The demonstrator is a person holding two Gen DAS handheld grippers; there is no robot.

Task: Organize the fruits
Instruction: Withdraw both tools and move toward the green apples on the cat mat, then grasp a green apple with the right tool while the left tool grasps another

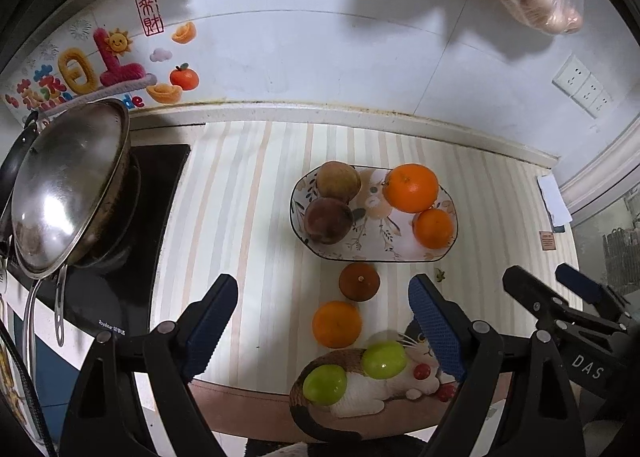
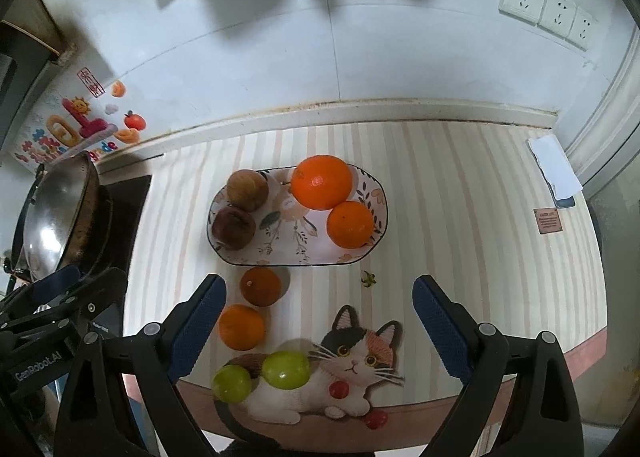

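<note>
Both my grippers hang high over the striped mat, left gripper and right gripper spread wide, nothing between the pads. The floral plate carries two bright oranges on one side and two brownish, dull fruits on the other. Off the plate, near me: a dark orange, a bright one, two glossy green fruits on the cat picture.

The striped mat lies bare right of the oval plate, an open approach. Just before the plate, a dark orange, a bright orange and two green fruits crowd the front. A tilted wok blocks the left side.
</note>
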